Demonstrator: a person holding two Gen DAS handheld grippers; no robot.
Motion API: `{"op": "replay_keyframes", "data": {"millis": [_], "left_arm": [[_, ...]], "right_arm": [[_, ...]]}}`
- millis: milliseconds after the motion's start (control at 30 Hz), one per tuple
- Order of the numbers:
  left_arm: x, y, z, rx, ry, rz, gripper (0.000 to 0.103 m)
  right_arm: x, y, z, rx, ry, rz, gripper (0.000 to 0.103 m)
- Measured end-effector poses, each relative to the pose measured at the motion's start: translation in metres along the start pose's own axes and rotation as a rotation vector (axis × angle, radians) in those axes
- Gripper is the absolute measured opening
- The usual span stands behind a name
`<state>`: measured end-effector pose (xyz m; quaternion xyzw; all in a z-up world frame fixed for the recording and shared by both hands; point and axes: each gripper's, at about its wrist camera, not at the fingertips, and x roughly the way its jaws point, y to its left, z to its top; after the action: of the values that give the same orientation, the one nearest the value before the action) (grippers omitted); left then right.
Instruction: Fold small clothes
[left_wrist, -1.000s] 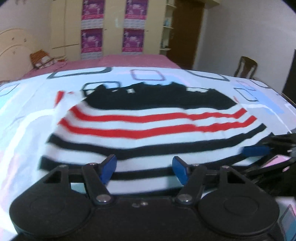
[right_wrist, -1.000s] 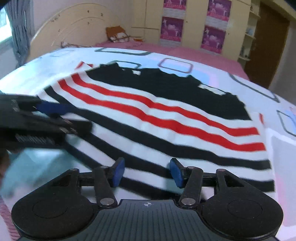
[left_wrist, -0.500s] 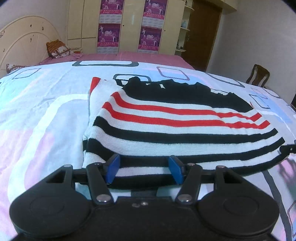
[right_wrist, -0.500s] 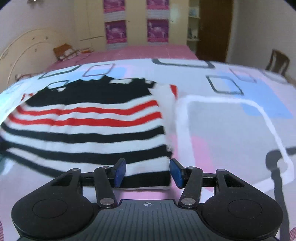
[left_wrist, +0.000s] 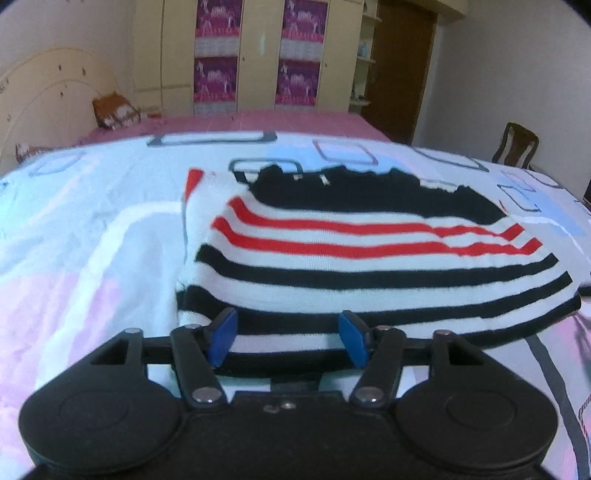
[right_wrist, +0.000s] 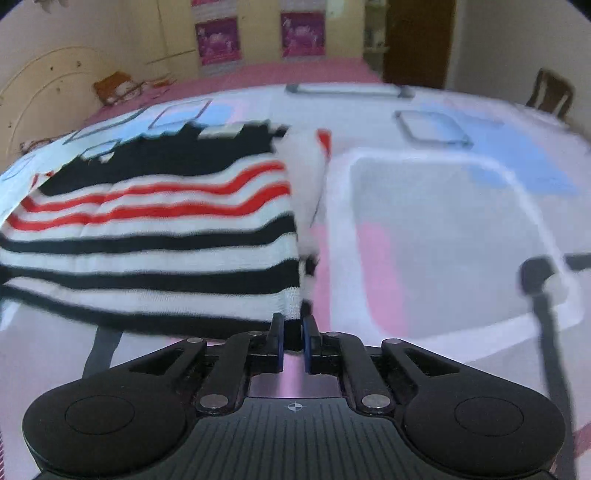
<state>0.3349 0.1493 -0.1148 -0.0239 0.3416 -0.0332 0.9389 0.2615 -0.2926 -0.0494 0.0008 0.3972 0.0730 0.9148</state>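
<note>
A small knit sweater (left_wrist: 369, 266) with black, white and red stripes lies flat and folded on the bed. My left gripper (left_wrist: 286, 338) is open, its blue pads just above the sweater's near hem towards the left corner. In the right wrist view the sweater (right_wrist: 155, 236) fills the left half. My right gripper (right_wrist: 293, 345) is shut on the sweater's near right corner, with the hem pinched between the pads.
The sweater lies on a bedsheet (left_wrist: 92, 258) with pink, blue and white patterns. A headboard (left_wrist: 40, 107) and pillow (left_wrist: 112, 112) are at the far left. A wardrobe (left_wrist: 258, 55) and door stand behind. A wooden chair (left_wrist: 517, 147) stands at the right.
My right gripper has closed on the sweater's near right corner. My left gripper has stayed open at the near left hem and come a little closer.
</note>
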Motion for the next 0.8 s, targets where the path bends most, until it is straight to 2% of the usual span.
{"op": "replay_keyframes", "data": {"millis": [33, 100, 133, 200, 233, 467, 700, 733, 767, 800], "left_arm": [[0.001, 0.002, -0.002, -0.003, 0.01, 0.006, 0.066], [0.007, 0.007, -0.007, -0.024, 0.031, 0.011, 0.065], [0.008, 0.009, -0.008, -0.033, 0.031, 0.009, 0.065], [0.008, 0.007, -0.007, -0.025, 0.036, 0.015, 0.065], [0.008, 0.007, -0.006, -0.023, 0.039, 0.018, 0.065], [0.001, 0.005, -0.005, -0.03, 0.052, 0.035, 0.065], [-0.006, -0.009, -0.003, 0.057, 0.091, 0.104, 0.066], [-0.012, -0.011, -0.004, 0.06, 0.091, 0.125, 0.068], [-0.017, -0.014, -0.006, 0.059, 0.085, 0.15, 0.078], [-0.023, -0.015, -0.008, 0.054, 0.072, 0.177, 0.091]], "right_arm": [[-0.01, 0.005, 0.002, -0.028, -0.057, -0.007, 0.007], [-0.016, 0.016, 0.002, -0.07, -0.096, 0.042, 0.007], [-0.012, 0.021, 0.0, -0.102, -0.075, 0.057, 0.007], [0.017, 0.027, -0.009, -0.153, 0.082, 0.014, 0.007], [0.017, 0.025, -0.013, -0.144, 0.057, 0.021, 0.007], [0.011, 0.025, -0.017, -0.149, 0.045, 0.022, 0.007], [0.011, 0.026, -0.013, -0.18, 0.052, 0.021, 0.008], [0.006, 0.026, -0.011, -0.172, 0.042, 0.02, 0.014], [0.0, 0.025, -0.01, -0.159, 0.026, 0.026, 0.042], [-0.007, 0.024, -0.011, -0.143, -0.005, 0.032, 0.064]]}}
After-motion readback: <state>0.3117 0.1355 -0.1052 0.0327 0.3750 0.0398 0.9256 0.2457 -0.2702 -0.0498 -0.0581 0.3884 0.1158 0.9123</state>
